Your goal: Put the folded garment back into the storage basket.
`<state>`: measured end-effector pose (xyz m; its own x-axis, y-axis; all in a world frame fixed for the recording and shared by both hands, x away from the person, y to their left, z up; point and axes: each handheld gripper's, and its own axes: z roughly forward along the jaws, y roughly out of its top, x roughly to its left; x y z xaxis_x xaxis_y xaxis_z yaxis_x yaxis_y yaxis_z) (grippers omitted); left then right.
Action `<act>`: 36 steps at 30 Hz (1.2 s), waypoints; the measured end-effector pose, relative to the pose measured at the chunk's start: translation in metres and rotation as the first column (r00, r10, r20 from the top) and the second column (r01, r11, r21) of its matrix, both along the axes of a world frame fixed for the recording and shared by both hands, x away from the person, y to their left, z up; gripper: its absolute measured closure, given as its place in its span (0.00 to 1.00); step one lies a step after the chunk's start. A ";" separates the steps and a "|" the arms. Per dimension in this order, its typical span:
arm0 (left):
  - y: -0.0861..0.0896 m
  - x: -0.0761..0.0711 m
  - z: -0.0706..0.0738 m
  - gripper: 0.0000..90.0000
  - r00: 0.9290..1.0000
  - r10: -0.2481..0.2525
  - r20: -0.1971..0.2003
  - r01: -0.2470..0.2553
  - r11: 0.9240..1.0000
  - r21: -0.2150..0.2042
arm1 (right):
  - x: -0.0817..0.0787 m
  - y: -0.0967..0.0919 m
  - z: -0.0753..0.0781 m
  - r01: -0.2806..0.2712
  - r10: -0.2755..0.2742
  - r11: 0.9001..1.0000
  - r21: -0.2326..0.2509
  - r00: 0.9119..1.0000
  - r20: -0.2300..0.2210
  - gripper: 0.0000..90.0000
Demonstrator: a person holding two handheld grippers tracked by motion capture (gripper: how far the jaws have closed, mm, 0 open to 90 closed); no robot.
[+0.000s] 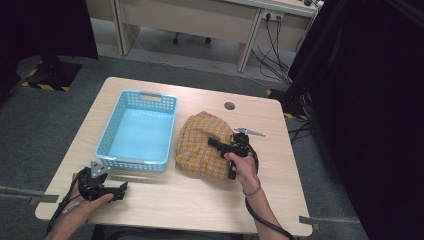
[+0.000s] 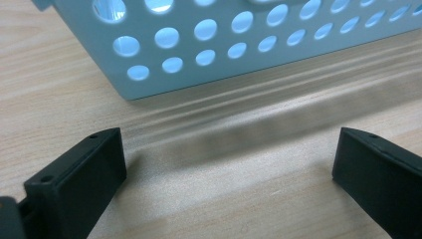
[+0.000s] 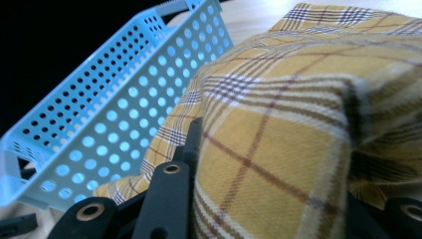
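A crumpled yellow plaid cloth (image 1: 202, 145) lies on the wooden table (image 1: 200, 200), just right of a light blue perforated basket (image 1: 131, 163). My right gripper (image 1: 223, 157) comes in from the cloth's right side and is shut on a fold of it. In the right gripper view the cloth (image 3: 298, 124) bulges between the black jaws of that gripper (image 3: 278, 209), with the basket (image 3: 99, 124) behind on the left. At the table's front left my left gripper (image 1: 118, 192) rests low and open. In the left gripper view its jaws (image 2: 229, 169) stand wide apart over bare wood, facing the basket's wall (image 2: 149, 85).
A round cable hole (image 1: 229, 105) sits in the tabletop behind the cloth. Beyond the table stand a pale desk (image 1: 200, 20) and loose cables (image 1: 272, 50) on the grey floor. A black curtain (image 1: 370, 120) closes off the right side.
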<state>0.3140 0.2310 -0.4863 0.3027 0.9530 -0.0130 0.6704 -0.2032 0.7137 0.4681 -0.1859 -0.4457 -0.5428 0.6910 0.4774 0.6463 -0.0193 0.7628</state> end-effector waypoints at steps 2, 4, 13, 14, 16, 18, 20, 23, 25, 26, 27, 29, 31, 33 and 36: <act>0.000 0.000 0.000 0.00 1.000 0.000 0.000 0.000 1.000 0.000 | 0.000 0.000 0.002 0.002 -0.002 1.000 0.007 1.000 0.004 0.79; 0.000 0.000 0.000 0.00 1.000 0.000 0.000 0.000 1.000 0.000 | -0.001 -0.001 0.005 0.004 -0.004 1.000 0.024 1.000 0.010 0.79; 0.000 0.000 0.000 0.00 1.000 0.000 0.000 0.000 1.000 0.000 | -0.008 0.003 0.021 -0.014 0.011 0.998 0.062 0.999 0.048 0.79; 0.000 0.000 0.000 0.00 1.000 0.000 0.000 0.000 1.000 0.001 | -0.008 0.003 0.022 -0.016 0.013 0.998 0.068 0.999 0.050 0.79; 0.000 0.000 0.000 0.00 1.000 -0.001 0.000 0.001 1.000 0.001 | -0.009 0.004 0.023 -0.017 0.013 0.997 0.070 0.999 0.053 0.79; 0.000 0.000 0.000 0.00 1.000 0.000 0.000 0.000 1.000 0.001 | -0.010 0.004 0.025 -0.020 0.015 0.997 0.075 0.998 0.056 0.79; 0.000 0.000 0.000 0.00 1.000 0.000 0.000 0.000 1.000 0.000 | -0.011 0.004 0.028 -0.021 0.016 0.997 0.080 0.998 0.060 0.79; 0.000 0.000 0.000 0.00 1.000 0.000 0.000 0.000 1.000 0.000 | -0.011 0.002 0.032 -0.022 0.016 0.996 0.091 0.998 0.066 0.79; 0.000 0.000 0.000 0.00 1.000 0.000 0.000 0.000 1.000 0.000 | -0.012 0.001 0.034 -0.022 0.016 0.995 0.098 0.998 0.067 0.79; 0.000 0.000 0.000 0.00 1.000 0.000 0.000 0.000 1.000 0.000 | -0.012 0.001 0.035 -0.022 0.015 0.995 0.101 0.997 0.070 0.79; 0.000 0.000 0.000 0.00 1.000 0.000 0.000 0.000 1.000 0.001 | -0.012 0.000 0.038 -0.025 0.017 0.994 0.106 0.997 0.075 0.79; 0.000 0.000 0.000 0.00 1.000 0.000 0.000 0.000 1.000 0.000 | -0.012 0.000 0.039 -0.026 0.018 0.994 0.111 0.997 0.075 0.79; 0.000 0.000 0.000 0.00 1.000 0.000 0.000 0.000 1.000 0.000 | -0.013 -0.001 0.042 -0.029 0.019 0.992 0.123 0.997 0.076 0.79; 0.000 0.000 0.000 0.00 1.000 0.000 0.000 0.000 1.000 0.000 | -0.013 -0.002 0.046 -0.031 0.020 0.990 0.138 0.996 0.081 0.79; 0.000 0.000 0.000 0.00 1.000 0.000 0.000 0.000 1.000 0.000 | -0.013 -0.002 0.049 -0.035 0.024 0.989 0.140 0.996 0.081 0.79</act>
<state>0.3140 0.2310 -0.4863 0.3029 0.9529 -0.0126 0.6705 -0.2037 0.7134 0.4550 -0.1882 -0.3972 -0.6019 0.6026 0.5240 0.5860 -0.1125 0.8025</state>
